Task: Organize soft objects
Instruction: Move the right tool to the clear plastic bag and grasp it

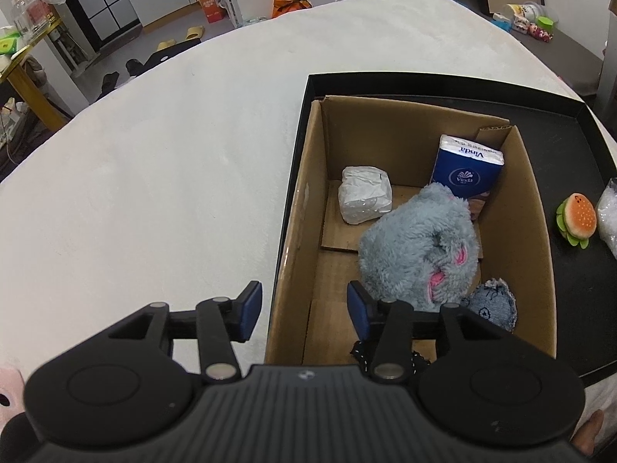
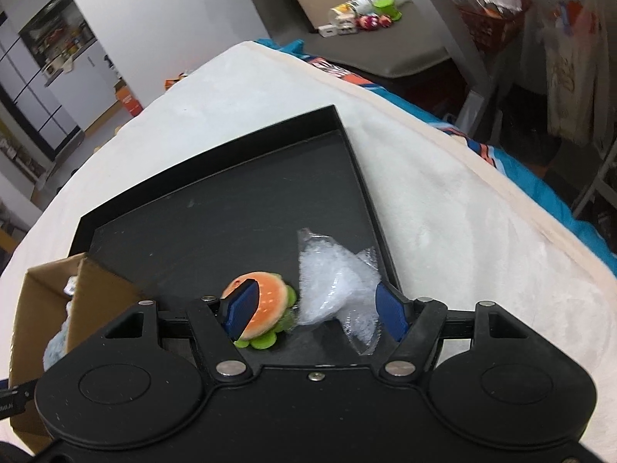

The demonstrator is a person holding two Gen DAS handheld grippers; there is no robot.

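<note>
Right gripper [image 2: 314, 310] hangs low over the black tray [image 2: 216, 208], jaws about half spread, nothing clamped. The burger toy [image 2: 266, 301] sits partly behind its left pad; the clear plastic bag [image 2: 335, 281] lies between the pads and toward the right one. Whether either pad touches bag or toy cannot be told from this angle. The bag's long axis runs roughly from the tray's far side toward the gripper, slightly slanted, so the jaws sit across its narrow width. Both items lie near the tray's right edge, close beside each other.

Left gripper [image 1: 304, 310] is parted at a moderate width and empty. It straddles the left wall of the cardboard box [image 1: 385, 131], one pad outside over the white bed cover [image 1: 154, 173], one inside. The right hand is plainly the nearer one to the burger and bag, so the next pick looks to be its job.

What the left view adds: the box contents. A grey plush toy [image 1: 416, 247] in the middle, a blue tissue pack [image 1: 466, 169] upright against the far right corner, a white wrapped bundle [image 1: 364, 200] at the far left, a small denim pouch [image 1: 493, 305] at the near right. The right view shows only a corner of the box, but gives the bag's lie relative to the pads, which the left view clips at its edge.
</note>
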